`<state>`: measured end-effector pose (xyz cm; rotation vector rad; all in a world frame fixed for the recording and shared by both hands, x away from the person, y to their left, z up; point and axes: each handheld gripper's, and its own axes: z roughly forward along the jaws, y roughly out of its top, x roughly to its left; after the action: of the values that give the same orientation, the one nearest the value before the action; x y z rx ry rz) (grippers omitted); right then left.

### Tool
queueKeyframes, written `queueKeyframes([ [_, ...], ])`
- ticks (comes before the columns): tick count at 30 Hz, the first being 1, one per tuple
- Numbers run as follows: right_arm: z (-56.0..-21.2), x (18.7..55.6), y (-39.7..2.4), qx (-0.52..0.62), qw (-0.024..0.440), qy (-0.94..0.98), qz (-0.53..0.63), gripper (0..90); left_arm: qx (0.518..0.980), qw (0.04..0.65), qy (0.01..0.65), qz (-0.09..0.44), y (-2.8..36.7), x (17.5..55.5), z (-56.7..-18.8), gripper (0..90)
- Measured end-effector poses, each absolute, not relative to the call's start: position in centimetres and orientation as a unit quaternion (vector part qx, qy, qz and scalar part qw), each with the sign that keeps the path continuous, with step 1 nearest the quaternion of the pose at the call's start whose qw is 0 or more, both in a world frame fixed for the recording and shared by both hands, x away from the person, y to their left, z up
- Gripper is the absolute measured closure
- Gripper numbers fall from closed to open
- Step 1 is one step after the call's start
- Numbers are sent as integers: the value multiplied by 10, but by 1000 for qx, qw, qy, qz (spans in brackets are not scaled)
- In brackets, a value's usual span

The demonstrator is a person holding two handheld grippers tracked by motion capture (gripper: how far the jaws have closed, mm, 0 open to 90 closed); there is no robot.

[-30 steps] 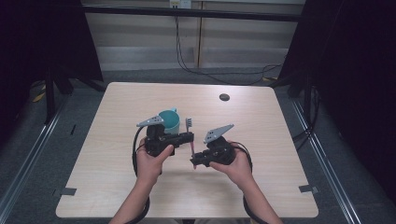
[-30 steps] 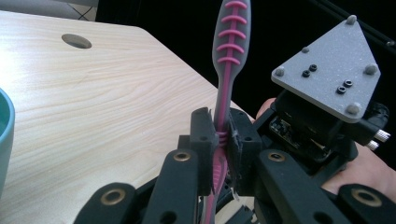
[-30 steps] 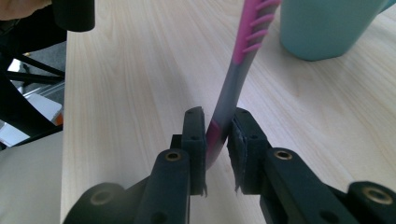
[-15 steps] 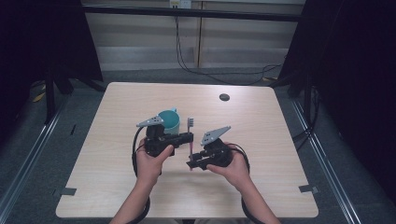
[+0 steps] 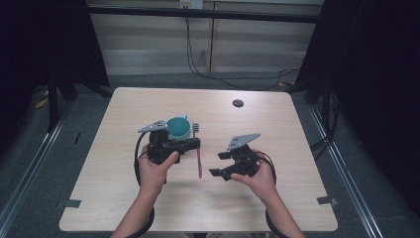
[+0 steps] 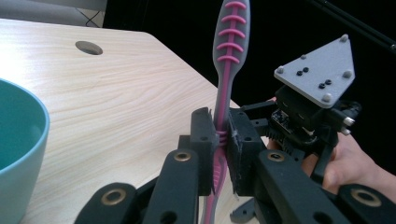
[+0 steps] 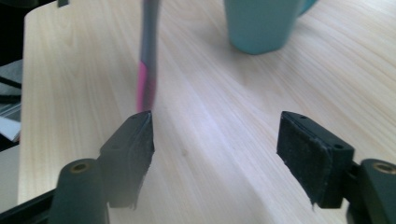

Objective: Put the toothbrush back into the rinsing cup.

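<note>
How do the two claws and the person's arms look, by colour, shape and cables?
Both the left claw and the right claw are black, with linked arms joined by brass-coloured pivots and flat dark pads. Each carries a grey three-cornered plate with small screws, and a black cable trails back. The forearms are bare.

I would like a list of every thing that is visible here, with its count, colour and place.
toothbrush: 1, pink and grey, clamped in the left gripper above the table
cup: 1, teal, on the table beside the left gripper
table: 1, light wood, with a round dark hole near the far edge
left gripper: 1, black, shut on the toothbrush
right gripper: 1, black, jaws just opened, nothing between them
hands: 2, holding the grippers
</note>
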<state>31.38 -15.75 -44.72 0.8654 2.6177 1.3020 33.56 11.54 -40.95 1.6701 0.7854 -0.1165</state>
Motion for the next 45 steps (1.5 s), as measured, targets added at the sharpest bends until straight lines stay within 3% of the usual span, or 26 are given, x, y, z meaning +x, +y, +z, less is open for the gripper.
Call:
queueKeyframes([
  [12, -469, 311, -183, 334, 71, 860, 380, 172, 726, 596, 342, -41, 125, 338, -405, 825],
  [23, -487, 307, -211, 348, 62, 861, 367, 174, 730, 592, 341, -28, 131, 340, -396, 825],
  [45, -507, 287, -230, 341, 104, 859, 368, 162, 730, 587, 350, 13, 146, 349, -374, 825],
])
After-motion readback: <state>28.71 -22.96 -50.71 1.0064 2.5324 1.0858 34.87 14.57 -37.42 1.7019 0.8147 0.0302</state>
